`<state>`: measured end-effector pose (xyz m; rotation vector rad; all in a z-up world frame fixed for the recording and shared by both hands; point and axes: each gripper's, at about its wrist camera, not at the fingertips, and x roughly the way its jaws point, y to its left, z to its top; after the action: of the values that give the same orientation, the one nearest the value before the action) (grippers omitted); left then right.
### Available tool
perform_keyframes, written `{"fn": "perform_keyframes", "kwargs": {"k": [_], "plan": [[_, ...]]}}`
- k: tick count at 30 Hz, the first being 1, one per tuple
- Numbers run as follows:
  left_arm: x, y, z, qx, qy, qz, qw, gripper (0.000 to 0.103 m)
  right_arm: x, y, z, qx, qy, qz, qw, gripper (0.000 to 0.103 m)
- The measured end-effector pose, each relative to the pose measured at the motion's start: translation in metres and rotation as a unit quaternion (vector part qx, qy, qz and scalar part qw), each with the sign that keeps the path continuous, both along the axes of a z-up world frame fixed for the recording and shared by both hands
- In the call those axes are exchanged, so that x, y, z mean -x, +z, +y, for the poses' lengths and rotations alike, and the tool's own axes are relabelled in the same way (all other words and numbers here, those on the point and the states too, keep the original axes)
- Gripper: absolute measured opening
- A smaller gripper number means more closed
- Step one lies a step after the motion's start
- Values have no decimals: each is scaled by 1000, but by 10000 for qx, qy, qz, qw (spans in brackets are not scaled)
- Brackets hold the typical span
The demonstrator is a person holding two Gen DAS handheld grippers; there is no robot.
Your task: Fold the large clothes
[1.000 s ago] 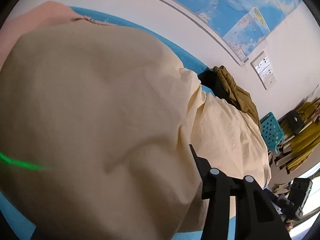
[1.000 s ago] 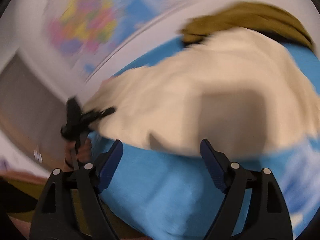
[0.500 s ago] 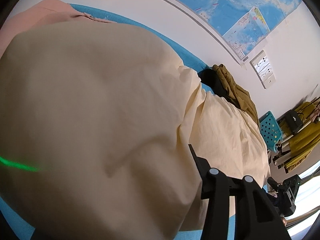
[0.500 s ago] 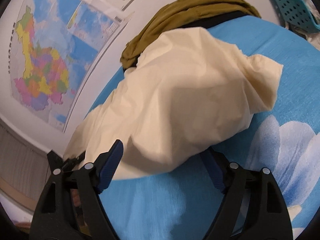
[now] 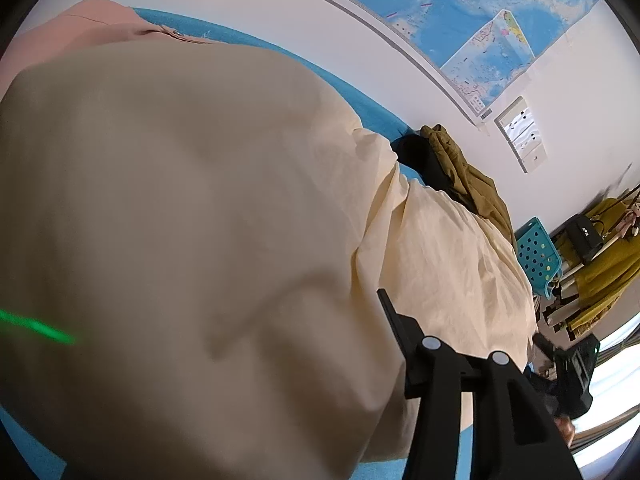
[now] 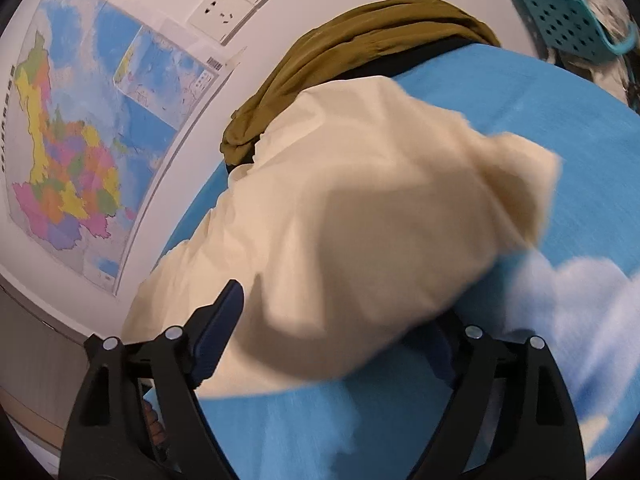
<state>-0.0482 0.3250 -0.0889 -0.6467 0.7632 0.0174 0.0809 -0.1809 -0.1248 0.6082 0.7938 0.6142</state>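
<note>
A large cream garment [image 5: 208,216] lies over the blue bed sheet [image 6: 592,152] and fills most of the left wrist view. My left gripper [image 5: 360,320] is buried in its near fold; only the right finger [image 5: 396,320] shows, the other is hidden under cloth, and it seems shut on the fabric. In the right wrist view the same cream garment [image 6: 360,216] lies bunched. My right gripper [image 6: 340,320] is open, with its fingers [image 6: 224,320] on either side of the garment's near edge, which covers part of the right finger.
An olive garment [image 6: 360,48] over a black one lies at the wall. A pink garment [image 5: 80,28] lies at the far end. A teal perforated basket [image 5: 536,252] and hanging clothes stand beside the bed. A map [image 6: 80,152] and sockets are on the wall.
My right gripper has swung in and moved close to the cream garment's near edge, which now lies between its fingers. The left gripper has barely moved.
</note>
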Motion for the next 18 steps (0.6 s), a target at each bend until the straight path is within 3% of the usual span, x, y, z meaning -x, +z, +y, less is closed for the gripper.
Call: {"fn": "perform_keyframes", "kwargs": {"k": [3, 5, 7, 9, 11, 13, 16, 18], "plan": [[0, 0, -1, -53, -18, 4, 10000, 49, -7, 5, 1, -452, 89, -189, 9988, 78], [2, 5, -5, -307, -60, -67, 9995, 49, -4, 15, -5, -893, 67, -598, 9942, 76], [3, 7, -10, -527, -83, -69, 9986, 51, -6, 17, -2, -843, 101, -654, 9942, 76], [2, 7, -9, -463, -86, -43, 9989, 52, -18, 9, 10, -480, 251, -265, 9982, 77], [0, 8, -9, -471, -102, -32, 9988, 57, -24, 4, 18, -329, 308, -173, 9988, 77], [-5, 7, -12, -550, -237, 20, 9982, 83, -31, 1, 21, -458, 321, -134, 9983, 77], [-12, 5, -18, -822, -295, 5, 9962, 84, -39, 3, 26, -515, 341, -166, 9980, 75], [-14, 5, -16, -778, -209, 24, 9967, 81, -43, 4, 32, -394, 394, -178, 9983, 59]]}}
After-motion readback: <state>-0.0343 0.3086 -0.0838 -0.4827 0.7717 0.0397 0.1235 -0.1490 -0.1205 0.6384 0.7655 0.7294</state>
